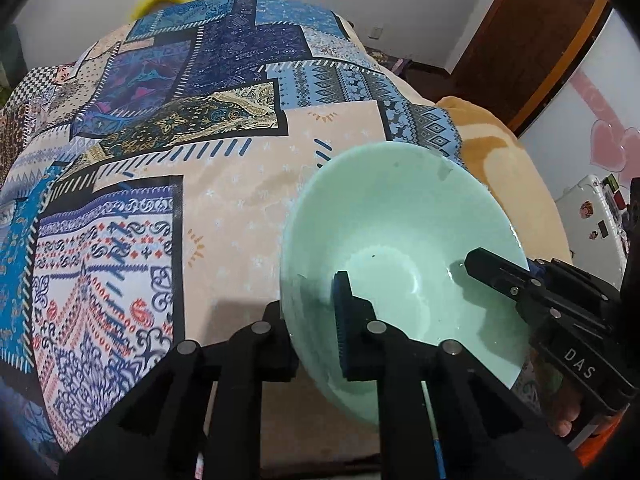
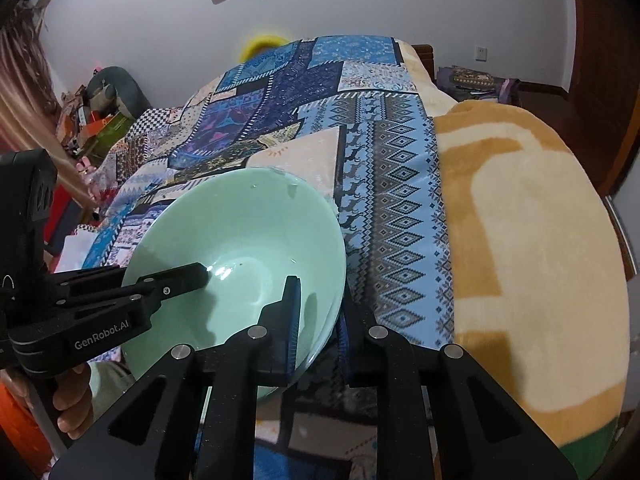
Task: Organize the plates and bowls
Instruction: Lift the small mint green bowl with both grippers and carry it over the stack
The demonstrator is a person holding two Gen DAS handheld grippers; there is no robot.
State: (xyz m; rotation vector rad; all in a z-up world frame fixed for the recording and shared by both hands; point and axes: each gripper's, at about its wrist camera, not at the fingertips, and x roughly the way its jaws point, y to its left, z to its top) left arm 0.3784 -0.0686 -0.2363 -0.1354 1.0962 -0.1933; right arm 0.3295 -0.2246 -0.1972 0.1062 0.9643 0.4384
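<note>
A pale green bowl (image 1: 400,216) is held over a bed between my two grippers, with its opening facing the cameras. My left gripper (image 1: 310,304) is shut on the bowl's left rim, one blue pad inside and the other finger outside the wall. In the right wrist view the same bowl (image 2: 248,224) sits at the lower left. My right gripper (image 2: 320,308) is shut on its right rim, again with one finger inside and one outside. Each view also shows the other gripper reaching in from the side: the right gripper (image 1: 496,272) and the left gripper (image 2: 188,276).
A patchwork cloth (image 1: 168,128) in blue and beige covers the bed. A thick beige and orange blanket (image 2: 528,232) lies on the right. A yellow object (image 2: 260,46) sits at the far end. Boxes and clutter (image 2: 92,120) stand by the left wall, a wooden door (image 1: 532,52) at the right.
</note>
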